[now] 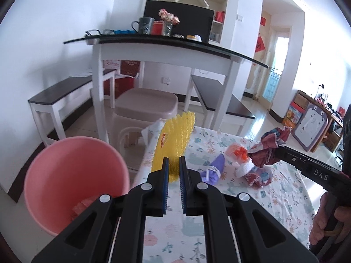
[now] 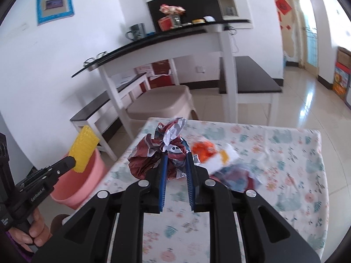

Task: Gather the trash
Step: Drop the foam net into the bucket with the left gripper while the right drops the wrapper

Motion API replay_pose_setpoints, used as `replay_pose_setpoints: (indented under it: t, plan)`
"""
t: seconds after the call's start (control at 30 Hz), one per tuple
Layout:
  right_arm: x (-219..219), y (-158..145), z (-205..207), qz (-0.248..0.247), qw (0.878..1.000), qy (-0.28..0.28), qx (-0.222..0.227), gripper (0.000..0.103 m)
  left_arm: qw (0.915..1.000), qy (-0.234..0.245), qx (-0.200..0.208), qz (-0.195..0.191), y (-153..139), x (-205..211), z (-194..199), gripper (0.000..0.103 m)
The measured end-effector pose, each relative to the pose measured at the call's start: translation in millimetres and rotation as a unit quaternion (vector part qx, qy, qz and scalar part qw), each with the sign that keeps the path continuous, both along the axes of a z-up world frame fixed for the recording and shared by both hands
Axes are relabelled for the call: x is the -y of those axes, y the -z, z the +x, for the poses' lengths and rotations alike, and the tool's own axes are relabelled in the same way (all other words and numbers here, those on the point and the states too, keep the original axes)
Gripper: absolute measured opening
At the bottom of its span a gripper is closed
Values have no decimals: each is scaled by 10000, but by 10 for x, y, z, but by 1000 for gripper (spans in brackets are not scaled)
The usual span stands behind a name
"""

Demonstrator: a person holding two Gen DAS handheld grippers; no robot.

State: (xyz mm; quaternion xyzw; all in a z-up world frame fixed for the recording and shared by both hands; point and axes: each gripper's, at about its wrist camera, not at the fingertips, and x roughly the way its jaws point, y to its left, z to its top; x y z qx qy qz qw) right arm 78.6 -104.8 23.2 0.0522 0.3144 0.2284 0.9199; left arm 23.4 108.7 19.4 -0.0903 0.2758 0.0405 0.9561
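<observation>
My left gripper [image 1: 174,164] is shut on a yellow mesh wrapper [image 1: 175,140] and holds it up near the table's left edge, right of the pink bin [image 1: 65,175]. From the right wrist view the wrapper [image 2: 84,145] hangs above the bin [image 2: 87,179]. My right gripper [image 2: 176,160] is shut on a crumpled red and white paper wad [image 2: 162,149], lifted over the floral table [image 2: 285,175]; it also shows in the left wrist view [image 1: 269,149]. A purple wrapper [image 1: 214,171], an orange and white piece [image 1: 240,155] and a red and blue crumpled piece [image 1: 258,177] lie on the table.
The bin holds some red trash [image 1: 82,207] at its bottom. A beige plastic stool [image 1: 144,107] stands beyond the table. Behind it are a white dining table [image 1: 166,48] with a black top and two dark benches [image 1: 65,92].
</observation>
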Motion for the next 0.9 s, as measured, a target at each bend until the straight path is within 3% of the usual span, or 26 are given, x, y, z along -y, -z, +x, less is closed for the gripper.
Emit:
replay_pose_setpoints:
  t: [0.47, 0.9]
  plan:
    - [-1244, -95, -106, -300, 9925, -1170, 195, 17, 9962, -849, 205, 3, -43, -655, -400, 8]
    - [-1991, 55, -271, -714, 9809, -1808, 112, 17, 9896, -1435, 75, 40, 124, -1103, -727, 8]
